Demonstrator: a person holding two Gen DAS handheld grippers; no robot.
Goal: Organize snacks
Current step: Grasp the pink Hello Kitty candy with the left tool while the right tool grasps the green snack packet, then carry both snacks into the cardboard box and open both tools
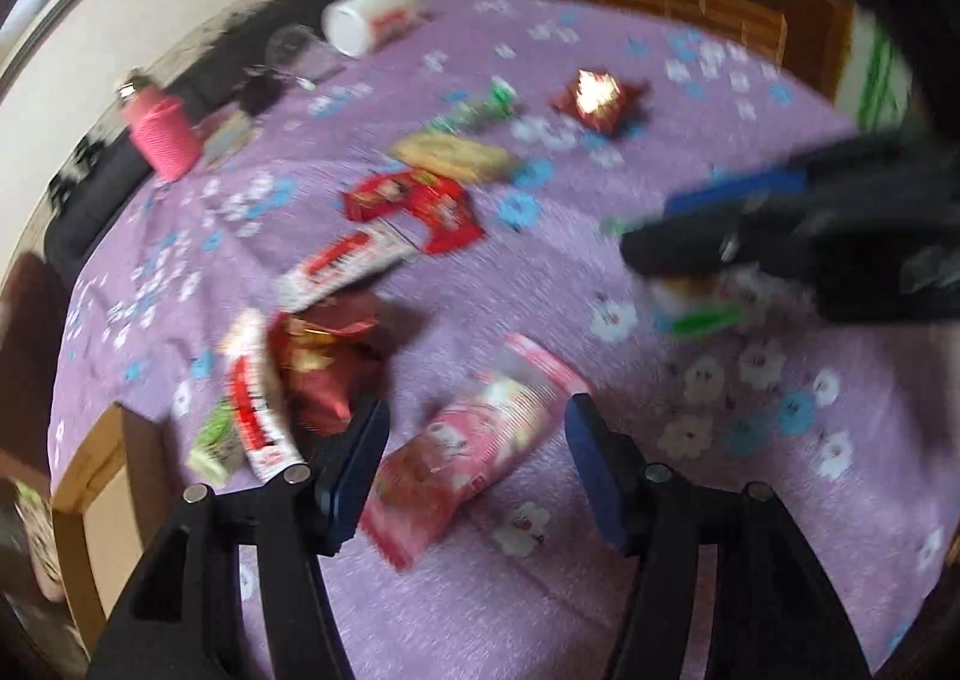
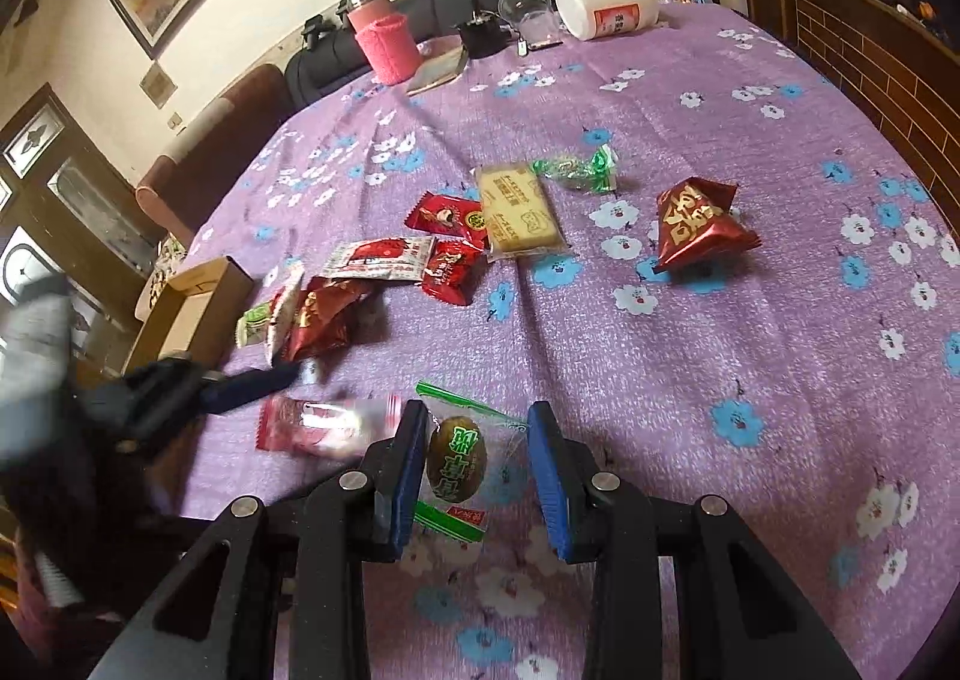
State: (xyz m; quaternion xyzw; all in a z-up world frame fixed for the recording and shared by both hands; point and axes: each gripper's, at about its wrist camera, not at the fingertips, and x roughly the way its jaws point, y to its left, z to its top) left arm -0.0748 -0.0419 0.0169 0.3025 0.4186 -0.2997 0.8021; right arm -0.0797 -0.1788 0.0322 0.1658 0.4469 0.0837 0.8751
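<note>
Snacks lie scattered on a purple flowered tablecloth (image 2: pixel 690 356). My left gripper (image 1: pixel 474 458) is open, its fingers on either side of a pink snack packet (image 1: pixel 474 446) lying on the cloth. My right gripper (image 2: pixel 477 476) is open around a clear packet with a brown-green sweet (image 2: pixel 457 461); it also shows in the left wrist view (image 1: pixel 690 224). Further off lie a cracker pack (image 2: pixel 521 212), red packets (image 2: pixel 444 242), a green candy (image 2: pixel 579 170), a dark red pyramid bag (image 2: pixel 696 221) and a red-white wrapper (image 2: pixel 378 259). The left gripper (image 2: pixel 264 383) appears in the right wrist view.
An open cardboard box (image 2: pixel 192 308) sits off the table's left edge. At the far edge stand a pink bottle (image 2: pixel 384 41), a clear cup (image 2: pixel 528 8), a white jar on its side (image 2: pixel 606 5) and a black item (image 2: pixel 480 35). A wooden cabinet (image 2: pixel 870 56) is at right.
</note>
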